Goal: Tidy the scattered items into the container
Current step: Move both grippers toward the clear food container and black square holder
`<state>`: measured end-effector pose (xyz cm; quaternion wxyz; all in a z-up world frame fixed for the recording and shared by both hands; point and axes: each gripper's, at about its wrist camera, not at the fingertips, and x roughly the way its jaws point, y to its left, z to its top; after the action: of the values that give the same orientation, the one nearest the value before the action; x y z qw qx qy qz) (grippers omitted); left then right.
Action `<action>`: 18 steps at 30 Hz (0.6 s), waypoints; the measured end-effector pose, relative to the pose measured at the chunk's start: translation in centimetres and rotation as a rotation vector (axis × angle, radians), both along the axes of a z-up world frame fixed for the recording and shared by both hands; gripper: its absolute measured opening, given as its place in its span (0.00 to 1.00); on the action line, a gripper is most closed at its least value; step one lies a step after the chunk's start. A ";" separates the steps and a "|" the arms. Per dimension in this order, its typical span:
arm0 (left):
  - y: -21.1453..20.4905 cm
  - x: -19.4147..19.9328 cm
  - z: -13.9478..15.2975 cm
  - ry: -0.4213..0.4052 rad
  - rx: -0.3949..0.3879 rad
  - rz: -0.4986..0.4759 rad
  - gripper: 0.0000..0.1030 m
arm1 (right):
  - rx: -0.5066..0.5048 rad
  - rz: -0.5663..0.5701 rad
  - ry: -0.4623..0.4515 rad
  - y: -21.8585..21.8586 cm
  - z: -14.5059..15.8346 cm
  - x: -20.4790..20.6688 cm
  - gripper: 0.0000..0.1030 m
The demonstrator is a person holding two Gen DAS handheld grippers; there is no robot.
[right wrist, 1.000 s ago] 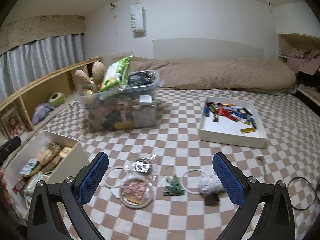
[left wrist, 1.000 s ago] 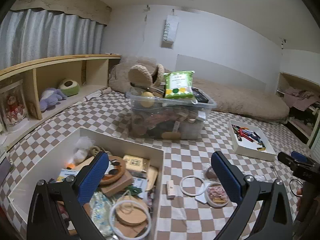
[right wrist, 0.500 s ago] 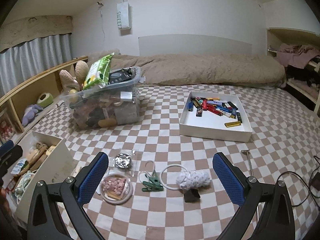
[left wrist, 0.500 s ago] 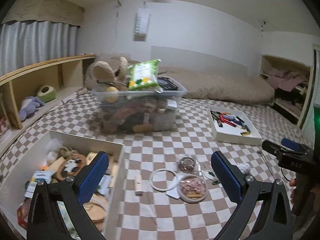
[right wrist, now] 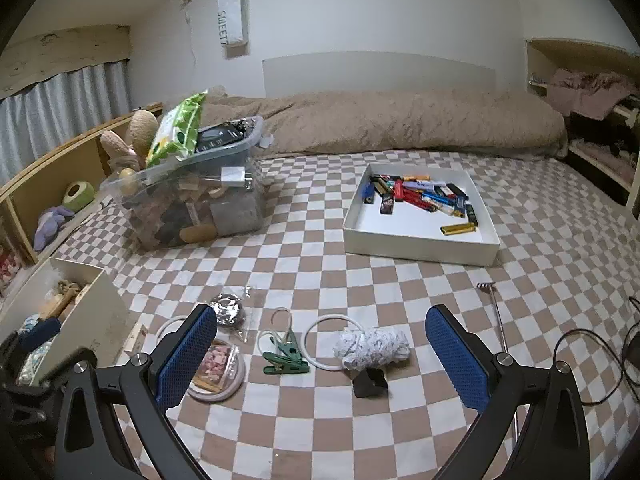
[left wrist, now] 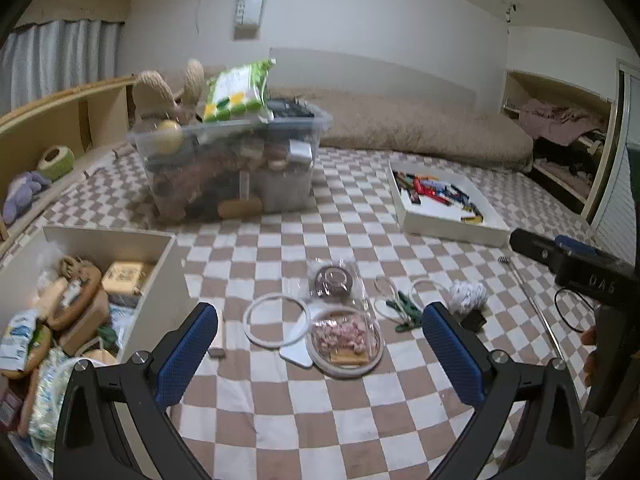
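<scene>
both grippers' jaws wide apart, empty. green clip point(right wrist: 286, 356) lies flat mid-frame, long axis left-right; crumpled white wad point(right wrist: 372, 347) just right.

A clear plastic bin point(right wrist: 192, 204), packed with odds and ends, stands toward the far left of a brown-and-white checked bedspread point(right wrist: 320, 256), with a green-and-white packet point(right wrist: 178, 130) propped on top and a plush toy point(right wrist: 128, 140) rising behind it. A rumpled tan blanket point(right wrist: 400, 124) lies along the far edge against the white wall, where a white paper bag point(right wrist: 232, 26) hangs. Wooden shelving point(left wrist: 60, 128) runs along the left side, holding a purple soft toy point(right wrist: 52, 224) and a green round object point(right wrist: 78, 196). Grey curtains point(right wrist: 60, 104) hang above it. Clothing fills an alcove point(right wrist: 592, 92) at right; a black cable point(right wrist: 592, 364) trails near the right edge.
</scene>
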<state>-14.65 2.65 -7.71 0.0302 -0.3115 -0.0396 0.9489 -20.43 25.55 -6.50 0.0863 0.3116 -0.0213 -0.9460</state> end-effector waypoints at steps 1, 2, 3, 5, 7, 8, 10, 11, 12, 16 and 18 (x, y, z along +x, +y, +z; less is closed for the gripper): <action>0.1 -0.2 -0.4 -0.012 -0.002 0.000 1.00 | -0.002 -0.005 -0.008 0.1 -0.3 -0.1 1.00; 0.1 -0.3 -0.8 -0.022 -0.004 0.001 1.00 | -0.004 -0.010 -0.017 0.3 -0.5 -0.3 1.00; 0.2 -0.5 -1.2 -0.032 -0.006 0.000 1.00 | -0.005 -0.013 -0.025 0.4 -0.8 -0.5 1.00; 0.3 -0.7 -1.8 -0.050 -0.007 -0.002 1.00 | -0.006 -0.020 -0.040 0.7 -1.3 -0.8 1.00; 0.4 -0.9 -2.4 -0.067 -0.003 -0.004 1.00 | -0.007 -0.030 -0.057 1.0 -1.9 -1.2 1.00; 0.5 -1.0 -2.7 -0.075 0.000 -0.007 1.00 | -0.005 -0.037 -0.065 1.1 -2.2 -1.3 1.00; 0.6 -1.0 -3.3 -0.089 0.000 -0.013 1.00 | -0.001 -0.047 -0.085 1.2 -2.7 -1.7 1.00; 0.8 -1.1 -3.6 -0.097 -0.002 -0.018 1.00 | 0.001 -0.052 -0.097 1.4 -3.1 -1.8 1.00; 0.8 -1.1 -3.8 -0.104 -0.004 -0.021 1.00 | 0.002 -0.056 -0.108 1.5 -3.4 -2.0 1.00; 1.1 -1.3 -4.7 -0.130 0.003 -0.034 1.00 | -0.001 -0.073 -0.145 2.1 -4.5 -2.5 1.00; 1.2 -1.4 -5.1 -0.146 0.012 -0.039 1.00 | -0.012 -0.080 -0.159 2.5 -4.8 -2.7 1.00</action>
<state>-16.03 3.80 -12.85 0.0476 -0.3802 -0.0415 0.9227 -23.15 28.02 -11.31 0.0485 0.3840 -0.0460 -0.9209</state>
